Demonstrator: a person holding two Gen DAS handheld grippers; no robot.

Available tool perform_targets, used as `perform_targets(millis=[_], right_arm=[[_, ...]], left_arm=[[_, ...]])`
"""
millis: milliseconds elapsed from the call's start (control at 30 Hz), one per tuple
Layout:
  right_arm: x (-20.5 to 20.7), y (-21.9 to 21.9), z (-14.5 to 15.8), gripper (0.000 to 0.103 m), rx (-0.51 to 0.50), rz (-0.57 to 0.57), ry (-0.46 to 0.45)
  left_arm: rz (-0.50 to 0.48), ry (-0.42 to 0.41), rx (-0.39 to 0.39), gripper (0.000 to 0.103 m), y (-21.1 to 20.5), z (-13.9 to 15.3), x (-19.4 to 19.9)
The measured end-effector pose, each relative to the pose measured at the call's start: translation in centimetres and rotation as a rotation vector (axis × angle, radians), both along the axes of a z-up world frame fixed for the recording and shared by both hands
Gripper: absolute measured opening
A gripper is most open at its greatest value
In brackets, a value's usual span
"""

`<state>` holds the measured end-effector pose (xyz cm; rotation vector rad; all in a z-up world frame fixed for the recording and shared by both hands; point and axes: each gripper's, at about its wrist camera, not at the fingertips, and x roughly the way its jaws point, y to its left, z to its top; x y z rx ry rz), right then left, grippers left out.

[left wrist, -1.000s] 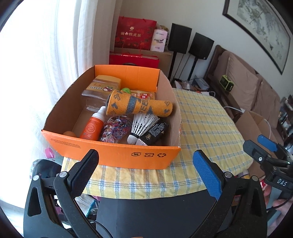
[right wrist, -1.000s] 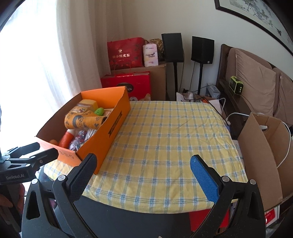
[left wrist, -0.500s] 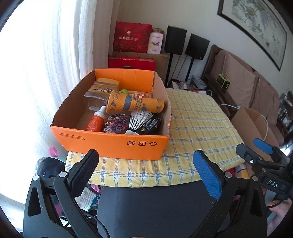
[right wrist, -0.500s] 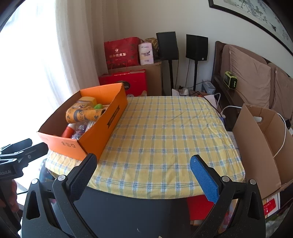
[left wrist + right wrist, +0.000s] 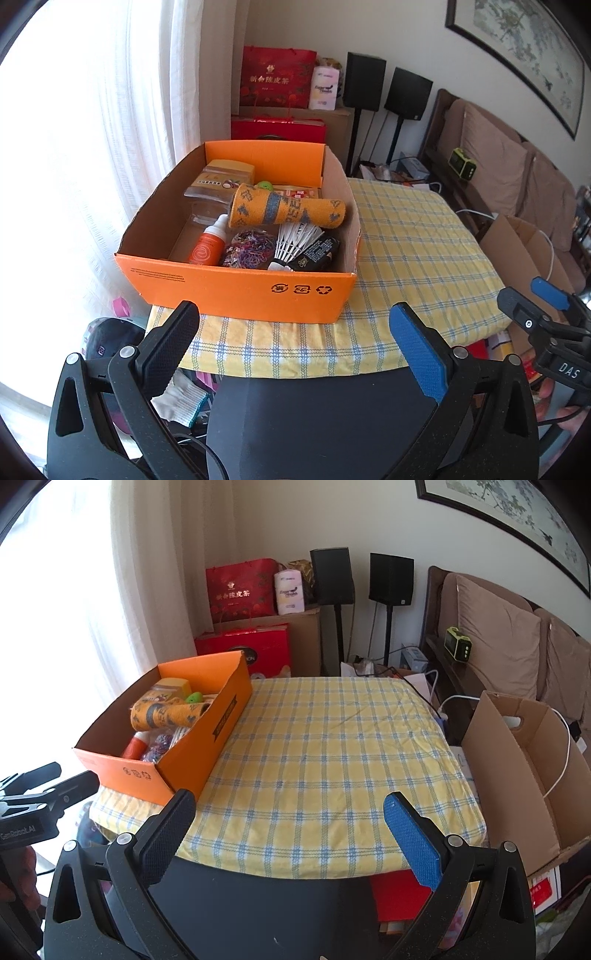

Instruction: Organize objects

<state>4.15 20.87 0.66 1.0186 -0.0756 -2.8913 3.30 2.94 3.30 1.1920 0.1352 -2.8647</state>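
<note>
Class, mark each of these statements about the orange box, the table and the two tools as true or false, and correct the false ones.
1. The orange box sits on the checked tablecloth. True.
2. The left tool grips the shuttlecock. False: it is open and empty; the shuttlecock lies in the box.
3. The rolled towel lies on top of other items. True.
4. The right tool is shut. False: it is open.

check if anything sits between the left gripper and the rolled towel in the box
Yes: the box's near wall stands between the open left gripper and the towel. The towel lies on top of the other items, so from above nothing visible covers it.
</note>
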Motion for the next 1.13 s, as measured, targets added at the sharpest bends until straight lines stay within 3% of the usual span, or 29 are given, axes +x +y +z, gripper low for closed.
perform_targets(millis=[1133], right_arm=[[0.12, 0.26, -0.24, 0.102, -0.003, -0.002, -0.013]], left_arm=[[0.020, 0.002, -0.040, 0.103, 0.07, -0.13, -0.07]])
